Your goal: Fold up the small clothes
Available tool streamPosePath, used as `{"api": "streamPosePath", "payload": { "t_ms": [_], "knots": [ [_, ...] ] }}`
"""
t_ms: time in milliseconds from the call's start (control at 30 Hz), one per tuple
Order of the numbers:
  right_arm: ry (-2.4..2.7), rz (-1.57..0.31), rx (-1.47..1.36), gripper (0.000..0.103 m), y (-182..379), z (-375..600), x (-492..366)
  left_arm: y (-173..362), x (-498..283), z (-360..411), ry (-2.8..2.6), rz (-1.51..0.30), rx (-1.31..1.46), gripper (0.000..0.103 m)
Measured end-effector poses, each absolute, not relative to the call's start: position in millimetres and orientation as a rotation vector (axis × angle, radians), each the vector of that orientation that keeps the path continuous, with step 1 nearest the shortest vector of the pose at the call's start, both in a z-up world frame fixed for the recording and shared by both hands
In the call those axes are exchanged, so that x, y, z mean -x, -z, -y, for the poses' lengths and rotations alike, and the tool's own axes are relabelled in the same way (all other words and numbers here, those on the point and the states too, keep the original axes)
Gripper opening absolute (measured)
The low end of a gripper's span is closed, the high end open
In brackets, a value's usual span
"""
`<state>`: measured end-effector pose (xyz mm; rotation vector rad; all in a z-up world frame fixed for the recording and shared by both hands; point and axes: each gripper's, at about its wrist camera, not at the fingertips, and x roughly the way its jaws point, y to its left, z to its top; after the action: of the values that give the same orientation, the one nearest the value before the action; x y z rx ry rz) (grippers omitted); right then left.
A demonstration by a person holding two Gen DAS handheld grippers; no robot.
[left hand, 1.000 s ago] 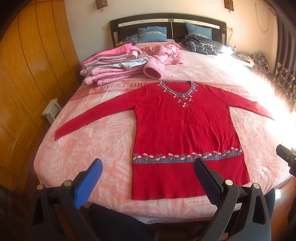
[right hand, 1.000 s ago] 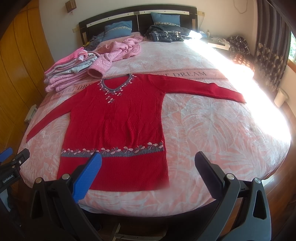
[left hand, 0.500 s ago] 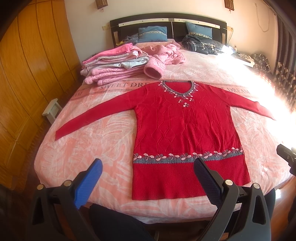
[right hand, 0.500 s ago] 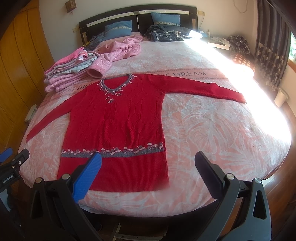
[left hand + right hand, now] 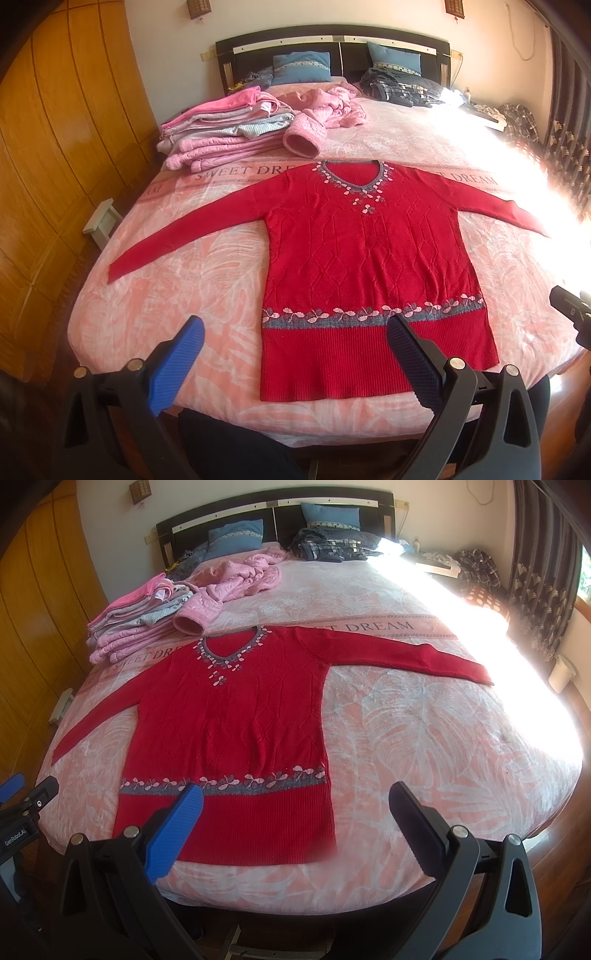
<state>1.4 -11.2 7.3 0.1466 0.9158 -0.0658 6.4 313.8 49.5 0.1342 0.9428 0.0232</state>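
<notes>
Sweater (image 5: 369,266) lies flat on the bed (image 5: 184,295), sleeves spread, unfolded; the left claw (image 5: 295,354) hovers with jaws apart, empty, at the hem. Bedspread lettering reads "SWEET DRE". From the right wrist, the right claw (image 5: 295,823) is likewise spread and empty; "DREAM" is legible. Next move likely calls for pinching a sleeve inward.

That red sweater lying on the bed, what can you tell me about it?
The red sweater looks knitted, with a cable pattern, a grey V-neck trimmed with pink petals, a matching grey-and-pink floral band above a ribbed hem, and long sleeves. It lies flat and face up on the pink bedspread, sleeves spread outward, hem toward the foot of the bed. Neither gripper touches it.
</notes>
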Motion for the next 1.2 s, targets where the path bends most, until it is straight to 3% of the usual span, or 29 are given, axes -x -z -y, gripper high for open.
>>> {"api": "streamPosePath", "payload": {
  "t_ms": [367, 633, 1033, 1133, 1200],
  "knots": [
    [-0.026, -0.943, -0.171, 0.1, 27.5, 60.4, -49.5, -13.9, -60.7, -310.1, 0.046, -1.002, 0.037, 0.099],
    [0.167, -0.979, -0.255, 0.1, 53.9, 221.1, -146.5, 9.2, -159.4, -251.4, 0.006, -1.001, 0.038, 0.099],
    [0.442, -1.124, -0.553, 0.099, 151.7, 463.0, -239.1, 37.1, -263.9, -170.5, 0.008, -0.999, -0.003, 0.099],
    [0.453, -1.129, -0.618, 0.091, 167.2, 497.4, -244.4, 43.7, -272.3, -161.0, 0.01, -0.99, -0.042, 0.099],
    [0.45, -1.153, -0.646, 0.074, 177.1, 510.7, -248.9, 49.2, -275.8, -157.5, 0.007, -0.987, -0.075, 0.099]
  ]
}}
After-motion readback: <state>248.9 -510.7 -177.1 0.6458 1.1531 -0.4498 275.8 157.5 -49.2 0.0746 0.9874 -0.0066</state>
